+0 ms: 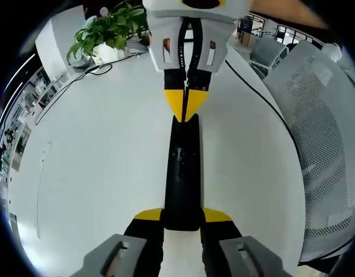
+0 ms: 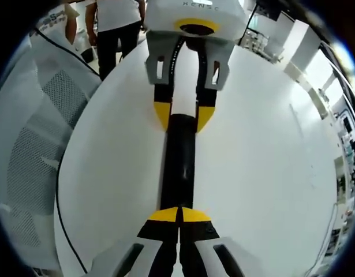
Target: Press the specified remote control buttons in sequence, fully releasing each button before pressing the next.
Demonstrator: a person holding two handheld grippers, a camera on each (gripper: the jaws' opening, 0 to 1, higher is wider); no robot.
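Remote point(image 1: 182, 173) on white table point(image 1: 108, 161), left tongs point(image 1: 183, 216) clamped on it, right tongs point(image 2: 179, 214) together at its far end; plant point(image 1: 108, 32) beyond.

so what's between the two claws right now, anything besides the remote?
Just the black remote. In the left gripper view the left claw clamps its near end, the right claw touches its far end. White table underneath.
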